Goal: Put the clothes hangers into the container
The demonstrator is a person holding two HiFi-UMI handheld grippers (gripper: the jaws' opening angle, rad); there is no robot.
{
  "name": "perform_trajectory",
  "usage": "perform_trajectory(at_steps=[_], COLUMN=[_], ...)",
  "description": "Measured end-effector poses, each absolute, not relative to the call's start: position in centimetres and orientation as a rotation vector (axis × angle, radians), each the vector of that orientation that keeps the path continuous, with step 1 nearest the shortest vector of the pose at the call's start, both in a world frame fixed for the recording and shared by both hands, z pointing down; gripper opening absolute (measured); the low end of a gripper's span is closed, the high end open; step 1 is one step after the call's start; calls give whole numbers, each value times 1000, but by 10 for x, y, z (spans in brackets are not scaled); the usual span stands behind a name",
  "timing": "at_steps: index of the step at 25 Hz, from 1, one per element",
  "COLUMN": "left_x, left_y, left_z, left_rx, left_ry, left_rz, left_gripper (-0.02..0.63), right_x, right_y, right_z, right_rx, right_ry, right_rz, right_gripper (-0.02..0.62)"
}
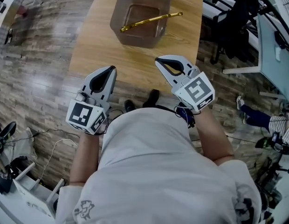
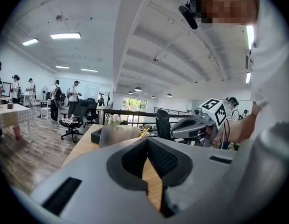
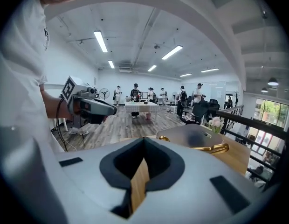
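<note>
A translucent brown container (image 1: pixel 141 20) stands on the wooden table (image 1: pixel 102 45), far from me. A gold clothes hanger (image 1: pixel 151 21) lies slantwise in it, one end poking over its right rim. Both grippers hover over the table's near edge, short of the container. My left gripper (image 1: pixel 111 70) is shut with nothing in it, and so is my right gripper (image 1: pixel 159 60). In the left gripper view the jaw tips (image 2: pixel 147 139) meet, with the container (image 2: pixel 119 135) and the hanger (image 2: pixel 144 131) ahead. The right gripper view shows shut tips (image 3: pixel 143 140), the container (image 3: pixel 193 136) and the hanger (image 3: pixel 215 148).
The table's near edge (image 1: pixel 135 91) is just in front of my shoes (image 1: pixel 151 98). Wood floor lies on both sides, with cables (image 1: pixel 56 146) at lower left and a desk with chairs (image 1: pixel 256 41) at right. People and office chairs (image 2: pixel 72 118) stand far back.
</note>
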State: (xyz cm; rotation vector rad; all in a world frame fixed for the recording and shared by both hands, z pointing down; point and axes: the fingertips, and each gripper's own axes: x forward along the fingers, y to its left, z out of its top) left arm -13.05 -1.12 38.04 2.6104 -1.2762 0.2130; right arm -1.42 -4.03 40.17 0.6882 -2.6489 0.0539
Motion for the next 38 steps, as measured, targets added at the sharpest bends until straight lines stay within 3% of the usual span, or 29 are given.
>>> perform_trajectory(at_steps=[17,38], left_x=[-171,-45], left_y=[53,113], left_z=[379,367], left_rx=[2633,2662], left_ry=[-1249,-1338], left_rz=[138,147], left_gripper=[6,6], right_x=[-12,90], right_y=[40,116], right_z=[388,380], right_rx=[831,746], right_ry=[-2627,-2716], right_rz=[59,15], right_gripper=[5,5])
